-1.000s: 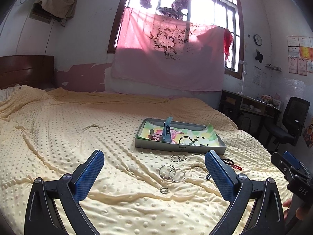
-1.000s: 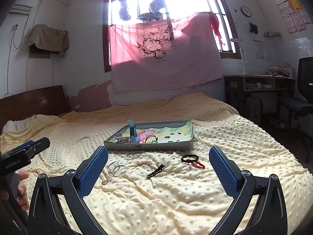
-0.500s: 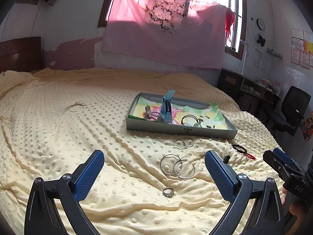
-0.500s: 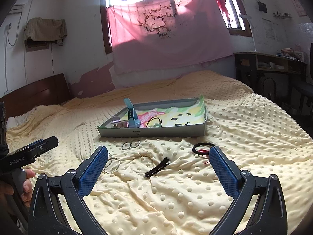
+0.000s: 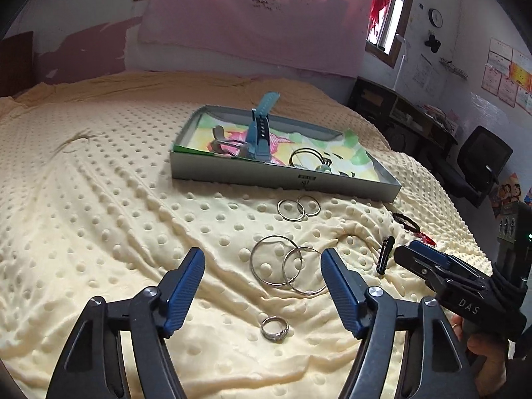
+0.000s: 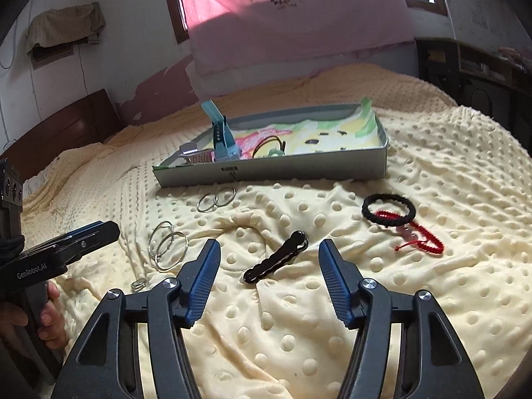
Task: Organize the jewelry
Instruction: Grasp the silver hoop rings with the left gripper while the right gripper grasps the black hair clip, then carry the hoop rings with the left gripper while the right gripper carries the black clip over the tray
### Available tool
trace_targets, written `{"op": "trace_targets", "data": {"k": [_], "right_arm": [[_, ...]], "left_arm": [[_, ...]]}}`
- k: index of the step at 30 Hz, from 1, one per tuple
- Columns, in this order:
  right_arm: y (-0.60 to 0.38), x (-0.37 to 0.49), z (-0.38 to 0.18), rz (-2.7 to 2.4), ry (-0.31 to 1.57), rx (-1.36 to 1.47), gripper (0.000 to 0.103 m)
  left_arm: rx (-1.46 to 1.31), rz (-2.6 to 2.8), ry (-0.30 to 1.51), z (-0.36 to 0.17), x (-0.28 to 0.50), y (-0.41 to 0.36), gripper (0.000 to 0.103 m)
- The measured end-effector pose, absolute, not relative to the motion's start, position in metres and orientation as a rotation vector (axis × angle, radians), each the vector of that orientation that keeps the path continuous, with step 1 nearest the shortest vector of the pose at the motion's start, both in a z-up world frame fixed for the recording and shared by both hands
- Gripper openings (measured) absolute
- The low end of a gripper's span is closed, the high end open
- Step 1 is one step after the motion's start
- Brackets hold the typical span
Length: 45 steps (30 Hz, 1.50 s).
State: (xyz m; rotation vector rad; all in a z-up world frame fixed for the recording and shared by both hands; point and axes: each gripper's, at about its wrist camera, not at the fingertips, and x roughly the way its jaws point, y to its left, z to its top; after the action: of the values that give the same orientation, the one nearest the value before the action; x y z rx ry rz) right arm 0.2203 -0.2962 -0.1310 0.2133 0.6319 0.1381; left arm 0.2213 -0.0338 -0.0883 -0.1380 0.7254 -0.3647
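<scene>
Both grippers were angled down over the yellow dotted blanket, where the loose jewelry lay in front of the grey tray at upper centre of each view. The left gripper had just been closing its jaws to a medium gap with nothing between the pads; the pair of large silver hoops lay just beyond its tips and a small ring sat low centre, likely its targets. The right gripper had likewise been narrowing, empty, lined up on the black hair clip lying between its tips. A black hair tie and red cord bracelet waited at right. The tray already held a teal watch strap.
</scene>
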Motion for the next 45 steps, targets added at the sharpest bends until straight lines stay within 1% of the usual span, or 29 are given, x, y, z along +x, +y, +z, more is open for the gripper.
{"op": "trace_targets", "data": {"k": [2, 4, 5, 7, 9, 10, 11, 13, 15, 17, 18, 19, 20, 21, 22, 25, 30, 37, 41, 45], "right_arm": [[-0.295, 0.227, -0.137, 0.138, 0.658, 0.219, 0.051], [-0.294, 0.233, -0.142, 0.142, 0.680, 0.229, 0.051], [-0.294, 0.236, -0.144, 0.144, 0.688, 0.234, 0.051], [-0.295, 0.241, -0.148, 0.147, 0.706, 0.249, 0.051], [-0.296, 0.246, -0.151, 0.152, 0.717, 0.273, 0.051], [-0.297, 0.247, -0.152, 0.154, 0.720, 0.282, 0.049], [-0.297, 0.248, -0.154, 0.157, 0.722, 0.290, 0.045], [-0.298, 0.251, -0.156, 0.158, 0.730, 0.303, 0.041], [-0.298, 0.251, -0.157, 0.159, 0.733, 0.312, 0.035], [-0.297, 0.252, -0.158, 0.161, 0.740, 0.313, 0.030], [-0.296, 0.253, -0.159, 0.164, 0.744, 0.313, 0.030], [-0.295, 0.254, -0.159, 0.169, 0.749, 0.312, 0.029], [-0.294, 0.255, -0.160, 0.174, 0.751, 0.312, 0.027], [-0.293, 0.255, -0.160, 0.180, 0.752, 0.310, 0.020], [-0.293, 0.255, -0.160, 0.188, 0.754, 0.308, 0.017], [-0.287, 0.254, -0.161, 0.202, 0.755, 0.296, 0.013], [-0.285, 0.252, -0.159, 0.210, 0.736, 0.287, 0.012], [-0.288, 0.237, -0.142, 0.224, 0.634, 0.279, 0.012], [-0.294, 0.238, -0.125, 0.224, 0.569, 0.286, 0.012], [-0.305, 0.259, -0.104, 0.203, 0.511, 0.283, 0.012]], "left_arm": [[-0.125, -0.382, 0.743, -0.092, 0.227, -0.039, 0.064], [-0.114, -0.398, 0.767, -0.097, 0.234, -0.045, 0.063], [-0.110, -0.403, 0.778, -0.099, 0.237, -0.046, 0.061], [-0.105, -0.417, 0.812, -0.104, 0.242, -0.050, 0.055], [-0.105, -0.433, 0.850, -0.111, 0.248, -0.053, 0.044], [-0.105, -0.439, 0.864, -0.114, 0.249, -0.054, 0.042], [-0.105, -0.443, 0.871, -0.115, 0.250, -0.055, 0.039], [-0.106, -0.449, 0.876, -0.117, 0.250, -0.056, 0.033], [-0.111, -0.460, 0.880, -0.118, 0.250, -0.057, 0.019], [-0.116, -0.468, 0.890, -0.120, 0.252, -0.057, 0.015], [-0.118, -0.470, 0.895, -0.121, 0.253, -0.058, 0.011], [-0.119, -0.474, 0.899, -0.121, 0.253, -0.058, 0.010], [-0.122, -0.481, 0.902, -0.122, 0.255, -0.059, 0.010], [-0.125, -0.486, 0.902, -0.122, 0.255, -0.060, 0.008], [-0.130, -0.491, 0.905, -0.122, 0.256, -0.060, 0.007], [-0.143, -0.494, 0.906, -0.122, 0.258, -0.058, 0.004], [-0.120, -0.494, 0.862, -0.115, 0.251, -0.061, 0.003], [-0.096, -0.486, 0.737, -0.080, 0.239, -0.061, 0.003], [-0.105, -0.472, 0.693, -0.060, 0.250, -0.066, 0.003], [-0.142, -0.444, 0.668, -0.045, 0.279, -0.073, 0.003]]}}
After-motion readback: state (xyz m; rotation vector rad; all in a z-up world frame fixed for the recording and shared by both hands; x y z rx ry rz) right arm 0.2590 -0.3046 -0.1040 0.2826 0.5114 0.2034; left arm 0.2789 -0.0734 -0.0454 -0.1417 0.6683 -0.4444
